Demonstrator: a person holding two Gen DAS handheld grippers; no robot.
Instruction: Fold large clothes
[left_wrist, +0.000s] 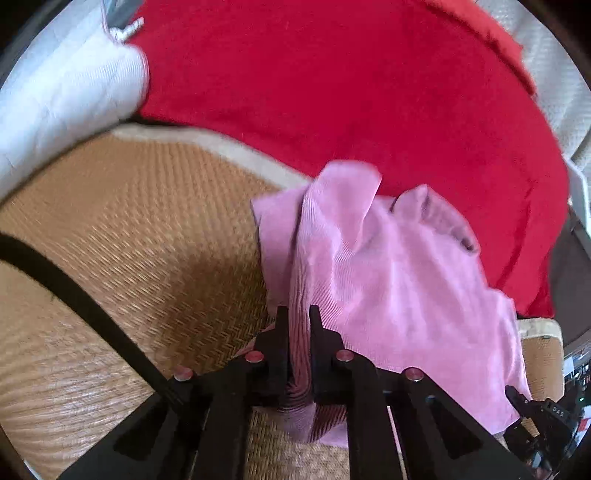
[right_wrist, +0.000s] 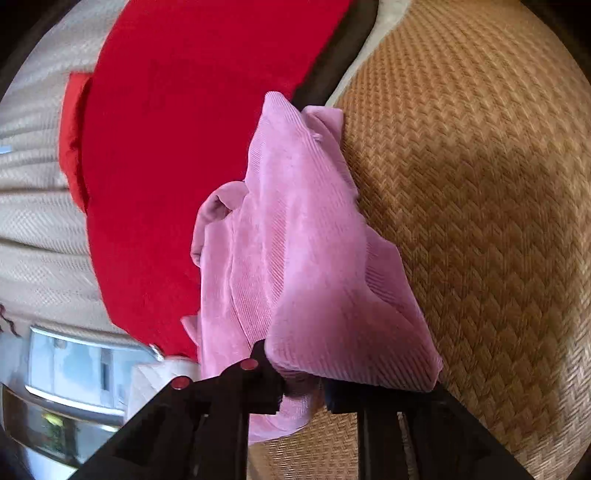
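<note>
A pink ribbed garment (left_wrist: 388, 266) lies bunched on a woven straw mat (left_wrist: 129, 221), its far part reaching onto a red cloth (left_wrist: 332, 92). My left gripper (left_wrist: 298, 326) is shut on a gathered fold of the garment's near edge, which runs down between the two black fingers (left_wrist: 281, 332). In the right wrist view the same pink garment (right_wrist: 295, 240) hangs in folds over my right gripper (right_wrist: 295, 373). That gripper is shut on the garment's near edge. Its left finger (right_wrist: 260, 354) shows, and the cloth hides the other.
The straw mat (right_wrist: 480, 184) has a pale border beside the red cloth (right_wrist: 155, 147). White textured bedding (left_wrist: 66, 92) lies beyond the mat, also seen as white bedding (right_wrist: 33, 221). A black strap (left_wrist: 74, 288) crosses the mat on the left. A pale glazed object (right_wrist: 74, 365) sits low left.
</note>
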